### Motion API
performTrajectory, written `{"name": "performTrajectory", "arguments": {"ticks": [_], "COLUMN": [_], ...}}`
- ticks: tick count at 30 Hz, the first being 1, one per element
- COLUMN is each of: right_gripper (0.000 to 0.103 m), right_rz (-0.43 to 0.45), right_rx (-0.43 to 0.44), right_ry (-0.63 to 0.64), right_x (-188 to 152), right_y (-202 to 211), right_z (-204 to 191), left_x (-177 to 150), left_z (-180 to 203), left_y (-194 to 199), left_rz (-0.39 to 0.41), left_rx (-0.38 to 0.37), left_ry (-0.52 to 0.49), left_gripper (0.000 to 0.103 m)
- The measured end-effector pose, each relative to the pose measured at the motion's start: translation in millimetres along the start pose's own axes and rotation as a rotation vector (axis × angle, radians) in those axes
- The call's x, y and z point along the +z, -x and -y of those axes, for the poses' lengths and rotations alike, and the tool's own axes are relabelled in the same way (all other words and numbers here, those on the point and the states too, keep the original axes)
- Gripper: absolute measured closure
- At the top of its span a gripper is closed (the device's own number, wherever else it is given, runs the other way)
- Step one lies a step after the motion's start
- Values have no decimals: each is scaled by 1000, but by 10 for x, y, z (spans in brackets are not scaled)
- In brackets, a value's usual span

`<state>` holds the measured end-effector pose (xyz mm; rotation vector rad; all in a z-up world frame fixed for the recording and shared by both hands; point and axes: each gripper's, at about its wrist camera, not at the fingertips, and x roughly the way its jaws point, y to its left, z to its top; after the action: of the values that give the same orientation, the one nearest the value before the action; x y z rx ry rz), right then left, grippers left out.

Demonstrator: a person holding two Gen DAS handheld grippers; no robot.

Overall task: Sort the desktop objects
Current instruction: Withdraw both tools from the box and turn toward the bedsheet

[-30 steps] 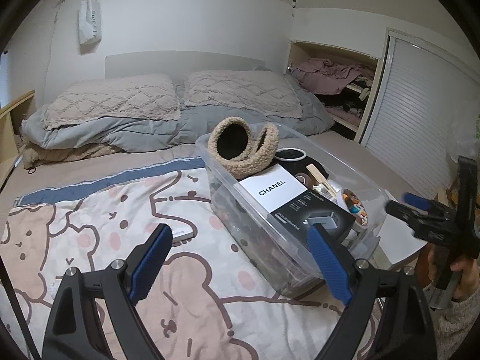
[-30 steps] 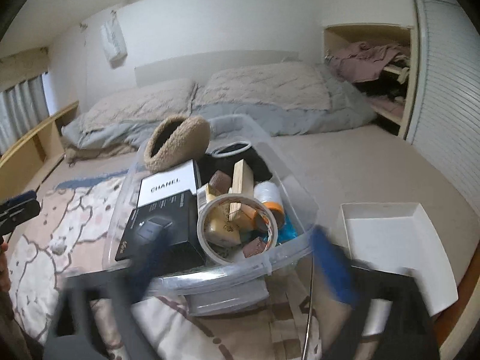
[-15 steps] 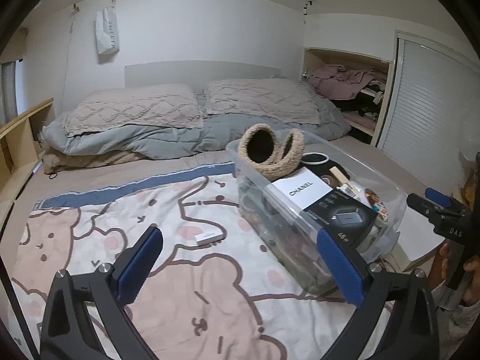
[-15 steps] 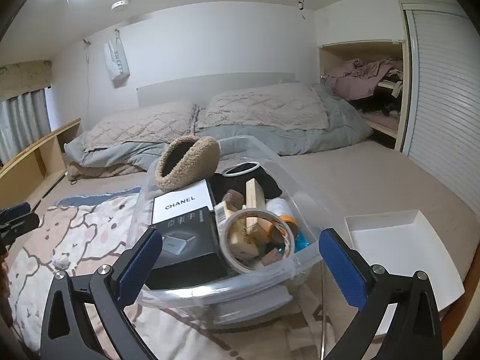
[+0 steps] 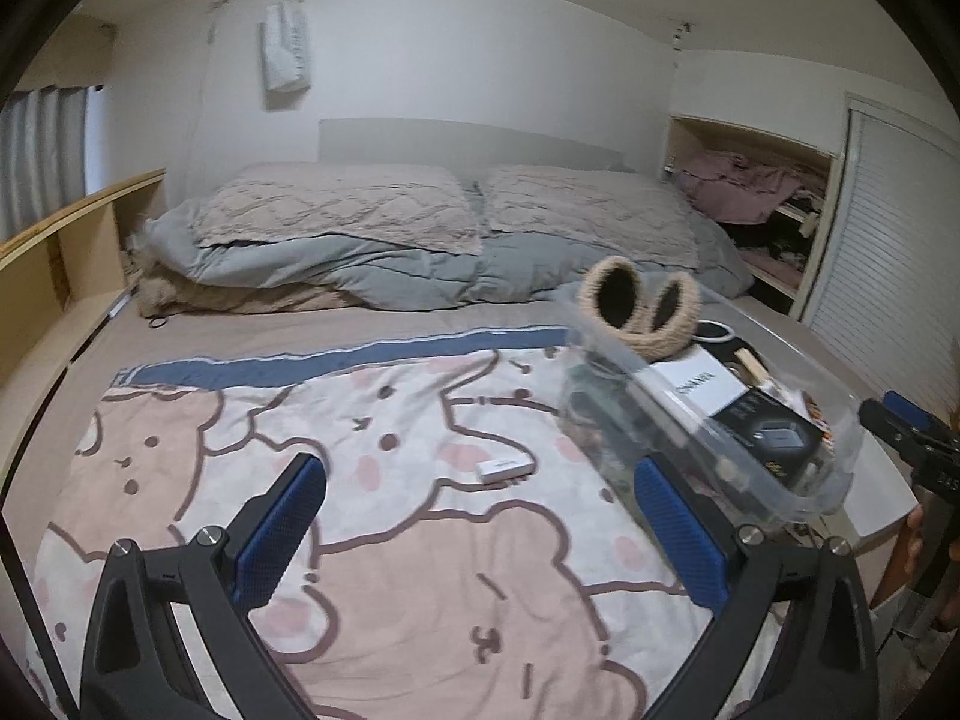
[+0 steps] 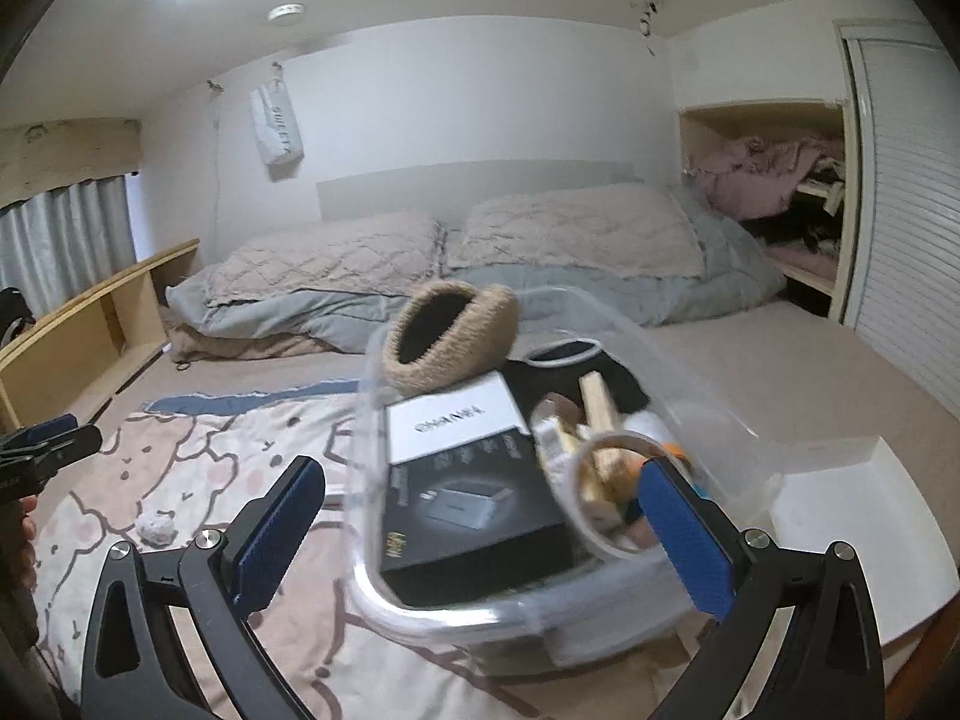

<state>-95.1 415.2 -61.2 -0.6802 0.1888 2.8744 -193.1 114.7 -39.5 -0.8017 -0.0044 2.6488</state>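
Left tongs [image 5: 480,531] spread wide, empty, hanging over the blanket [image 5: 384,588]. Right tongs [image 6: 483,525] likewise wide and holding nothing, poised just short of the bin [image 6: 714,420], near rim between the pads in view but not pinched.

Bin sits to the right of the left tongs, straight ahead of the right tongs, on the bed. Packed full: black box [image 6: 474,510] nearest, white box [image 6: 456,420] behind it, slippers [image 6: 450,336] at the far end, tape roll [image 6: 606,492] and wood block [image 6: 597,405] toward the right pad. Small white item [image 5: 504,468] alone on the blanket, ahead of the left tongs. White tray [image 6: 840,516] right of the bin.

Risks, judged from here: soft bedding under a loaded bin, so a push on the rim could tip or slide it. Slippers perched high, likely to roll out if nudged. Tape roll and clutter tangled, so one lift may drag neighbours. Right view blurred, so aim is uncertain.
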Motion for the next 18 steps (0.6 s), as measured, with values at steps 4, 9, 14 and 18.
{"name": "performTrajectory", "arguments": {"ticks": [4, 9, 14, 18], "right_gripper": [0, 0, 0, 0], "right_rz": [23, 36, 41, 49], "right_rx": [23, 50, 97, 135], "right_ry": [26, 54, 50, 59], "right_x": [6, 17, 51, 114], "right_y": [-30, -95, -171, -238], "right_z": [-237, -512, -741, -950], "left_x": [-31, -59, -103, -156], "left_z": [-236, -562, -825, -1019], "left_y": [22, 79, 156, 232], "left_rz": [11, 41, 70, 95], "left_rx": [30, 95, 156, 188], "left_ry": [34, 63, 87, 118], "left_gripper": [0, 0, 0, 0]}}
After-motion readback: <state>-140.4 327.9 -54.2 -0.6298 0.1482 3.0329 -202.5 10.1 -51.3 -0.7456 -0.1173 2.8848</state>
